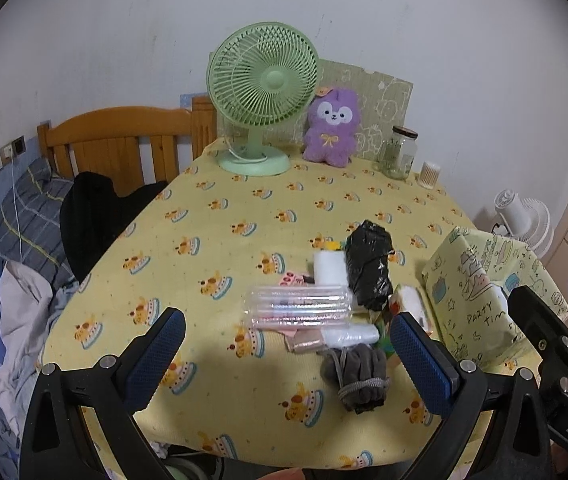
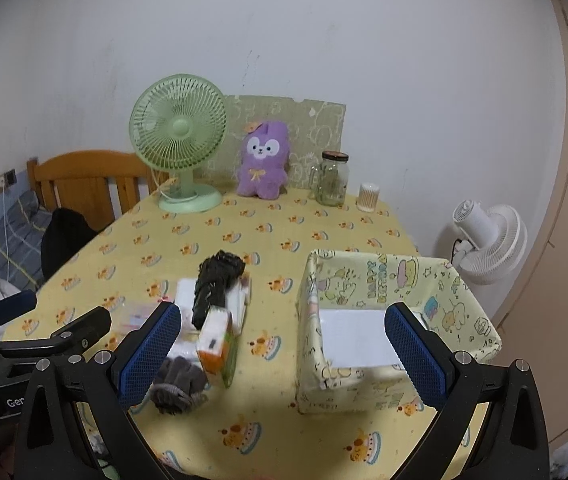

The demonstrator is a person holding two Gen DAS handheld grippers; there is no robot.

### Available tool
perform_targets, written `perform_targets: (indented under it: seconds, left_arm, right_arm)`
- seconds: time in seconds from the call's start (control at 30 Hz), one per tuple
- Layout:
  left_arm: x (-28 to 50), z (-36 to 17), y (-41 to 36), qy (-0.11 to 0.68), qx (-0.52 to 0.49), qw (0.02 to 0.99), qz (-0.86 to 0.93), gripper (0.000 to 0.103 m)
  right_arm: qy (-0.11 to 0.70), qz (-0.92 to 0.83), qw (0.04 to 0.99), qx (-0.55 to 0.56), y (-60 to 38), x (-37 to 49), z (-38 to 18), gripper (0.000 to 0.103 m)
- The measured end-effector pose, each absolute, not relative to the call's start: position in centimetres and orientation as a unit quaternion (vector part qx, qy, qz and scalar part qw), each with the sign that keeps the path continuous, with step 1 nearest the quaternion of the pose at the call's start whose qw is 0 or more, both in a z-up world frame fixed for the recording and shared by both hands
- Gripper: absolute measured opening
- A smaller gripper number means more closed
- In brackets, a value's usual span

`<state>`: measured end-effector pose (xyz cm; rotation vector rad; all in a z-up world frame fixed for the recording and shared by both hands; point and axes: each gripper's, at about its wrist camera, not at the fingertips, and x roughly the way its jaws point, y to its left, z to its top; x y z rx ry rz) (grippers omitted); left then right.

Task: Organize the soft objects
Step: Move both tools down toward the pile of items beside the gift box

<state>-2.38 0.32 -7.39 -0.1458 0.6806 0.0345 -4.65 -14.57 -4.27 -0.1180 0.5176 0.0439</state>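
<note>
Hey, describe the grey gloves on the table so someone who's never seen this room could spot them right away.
Start at the table with the yellow cake-print cloth and find the clutter pile beside the cartoon-print box. The grey gloves lie at the pile's near end, closest to the grippers. Unlike the shiny black bag and clear plastic case behind them, they are matte, knitted and tied into a bundle with grey cord.

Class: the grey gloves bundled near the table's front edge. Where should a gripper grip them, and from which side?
Grip the grey gloves across the cord-tied waist, probably coming from above with the open left gripper: the cord cinches that part narrowest, and the bundle lies flat on the tablecloth.
</note>
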Motion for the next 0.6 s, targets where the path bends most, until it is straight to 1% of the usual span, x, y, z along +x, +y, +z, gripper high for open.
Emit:
perform_targets:
  seconds: [0.27,0.4,0.6]
  left_arm:
    - [-2.5,-8.8,0.4,0.348,-0.077,0.934,0.007,0.103]
    - [-2.3,-10.2,-0.2,0.370,-0.074,0.926,-0.002,0.103]
    - [-2.4,-11.4,-1.3,0.381,-0.068,0.922,-0.011,0.103]
  right_arm:
    - [0.263,0.016,0.962,-0.071,-14.3,-4.7,-5.0,0.103]
    - [0.262,0.012,0.962,-0.078,-14.3,-4.9,-5.2,0.103]
    - [0.266,0.011,0.960,-0.082,-14.2,-4.5,-5.4,0.103]
